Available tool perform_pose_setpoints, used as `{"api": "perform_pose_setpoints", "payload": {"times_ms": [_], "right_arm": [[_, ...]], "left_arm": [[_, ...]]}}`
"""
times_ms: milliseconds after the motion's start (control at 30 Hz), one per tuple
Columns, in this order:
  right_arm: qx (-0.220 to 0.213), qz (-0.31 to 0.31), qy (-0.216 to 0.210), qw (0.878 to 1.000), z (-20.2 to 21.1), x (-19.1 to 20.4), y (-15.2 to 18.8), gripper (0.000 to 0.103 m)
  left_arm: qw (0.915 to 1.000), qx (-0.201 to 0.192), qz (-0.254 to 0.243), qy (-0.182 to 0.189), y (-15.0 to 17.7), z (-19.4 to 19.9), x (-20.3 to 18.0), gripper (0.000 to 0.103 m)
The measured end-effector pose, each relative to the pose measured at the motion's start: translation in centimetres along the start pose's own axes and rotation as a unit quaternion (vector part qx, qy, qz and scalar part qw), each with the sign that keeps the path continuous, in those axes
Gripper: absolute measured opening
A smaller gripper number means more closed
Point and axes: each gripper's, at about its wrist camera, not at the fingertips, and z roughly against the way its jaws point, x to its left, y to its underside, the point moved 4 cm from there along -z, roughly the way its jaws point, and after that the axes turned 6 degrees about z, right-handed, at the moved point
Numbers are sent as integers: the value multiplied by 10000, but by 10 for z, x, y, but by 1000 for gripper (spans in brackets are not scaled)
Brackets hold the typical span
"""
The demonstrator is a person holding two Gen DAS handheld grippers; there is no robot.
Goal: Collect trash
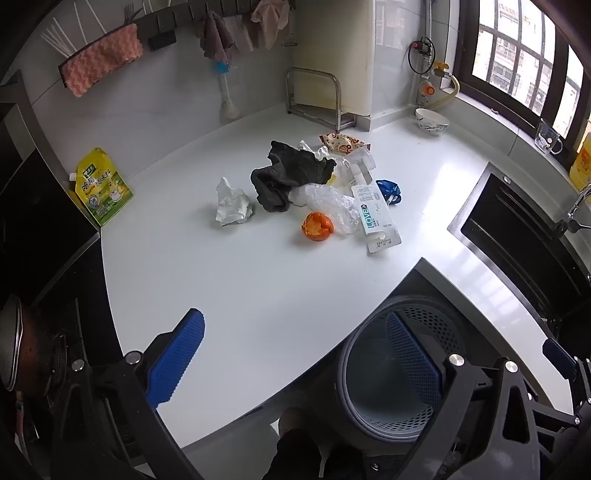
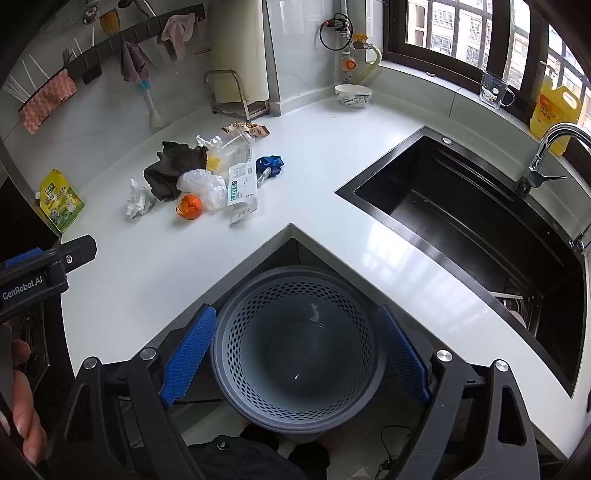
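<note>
Place: home kitchen
Signs: white counter [image 2: 314, 147], black sink [image 2: 461, 221] with tap [image 2: 550, 147], stove [image 1: 44, 343], hanging cloths [image 1: 218, 37], bowl [image 2: 352, 95], oil bottle [image 2: 552, 114]

Clear packaging [image 1: 354, 166] half hidden behind dark cloth [image 1: 291, 173]; label print on carton [image 1: 375, 214] too small to read.

Daylight comes in through the window [image 2: 480, 33] at the upper right of both views, where the panes are blown out white. The white bench [image 1: 258, 288] is bright and throws a soft glare in front of the dark sink [image 2: 461, 221]. Shadows are faint. Fisheye bending curves all edges, corners vignette black, and focus is sharp mid-frame.
</note>
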Motion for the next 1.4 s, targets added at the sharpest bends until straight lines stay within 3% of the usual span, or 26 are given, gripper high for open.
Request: {"api": "perform_pose_setpoints", "payload": {"times_ms": [1400], "right_arm": [[-132,101,65,9998,8,1,-12,85]], "left_arm": [[9998,133,-149,44,15,-7,8,97]]}}
